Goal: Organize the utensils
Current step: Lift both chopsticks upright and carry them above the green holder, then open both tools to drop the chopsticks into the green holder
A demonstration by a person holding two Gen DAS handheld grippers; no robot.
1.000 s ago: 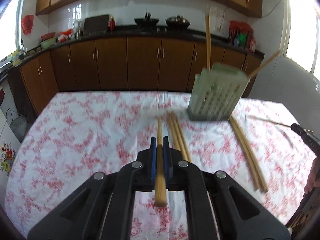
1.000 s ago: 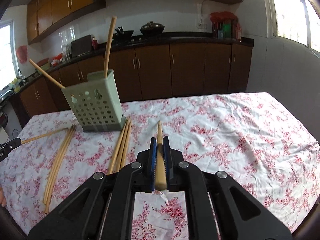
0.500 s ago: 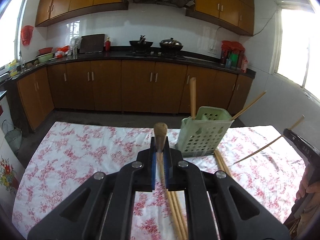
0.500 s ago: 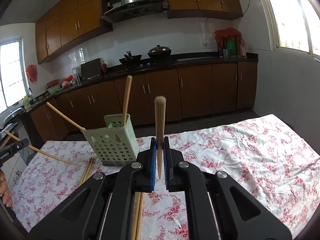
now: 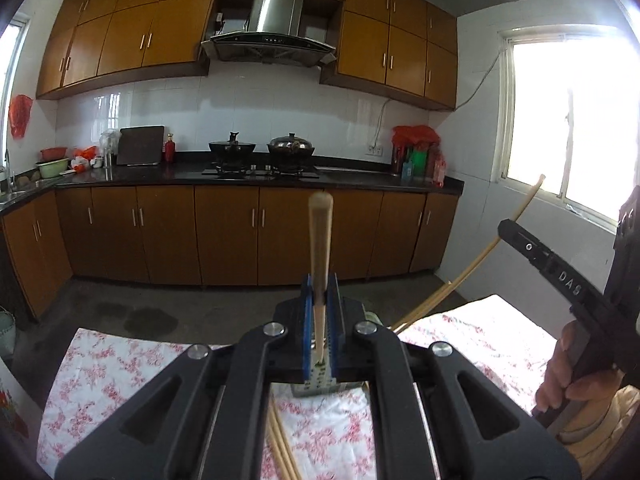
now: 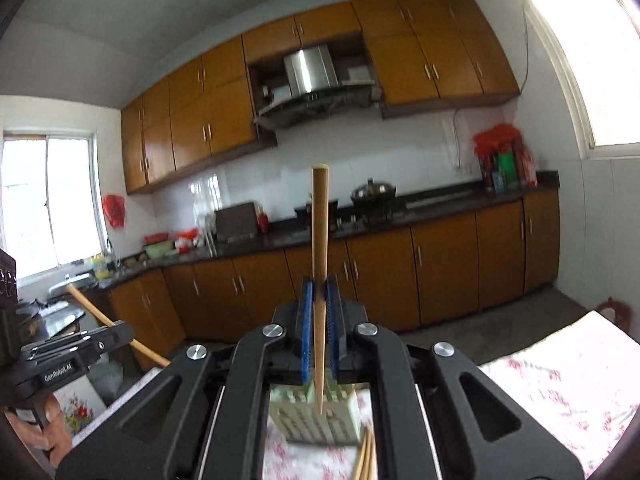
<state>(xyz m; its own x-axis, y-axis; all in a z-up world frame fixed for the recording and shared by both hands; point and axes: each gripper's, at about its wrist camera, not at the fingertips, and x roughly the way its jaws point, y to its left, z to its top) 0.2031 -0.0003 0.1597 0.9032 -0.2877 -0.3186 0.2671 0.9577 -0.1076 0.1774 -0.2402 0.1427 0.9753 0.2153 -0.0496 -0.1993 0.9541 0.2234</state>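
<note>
My left gripper (image 5: pixel 320 300) is shut on a wooden chopstick (image 5: pixel 320 248) held upright, thick end up, thin tip pointing down over the pale green perforated holder (image 5: pixel 318 384), which shows only between the gripper's arms. My right gripper (image 6: pixel 319 304) is shut on another chopstick (image 6: pixel 320 248), also upright, its tip hanging over the same holder (image 6: pixel 316 416). The right gripper's body (image 5: pixel 560 276) shows at the right of the left wrist view, its chopstick (image 5: pixel 480 256) slanting up. The left gripper's body (image 6: pixel 68 356) shows at the left of the right wrist view.
Loose chopsticks (image 5: pixel 282 452) lie on the floral tablecloth (image 5: pixel 104 384) below the holder, also in the right wrist view (image 6: pixel 366 456). Beyond the table stand brown cabinets, a counter with pots (image 5: pixel 290 146) and windows on both sides.
Both grippers rose from table level and tilted up, swinging their chopsticks from flat to upright. Both have closed in over the green holder, which was farther ahead before.
</note>
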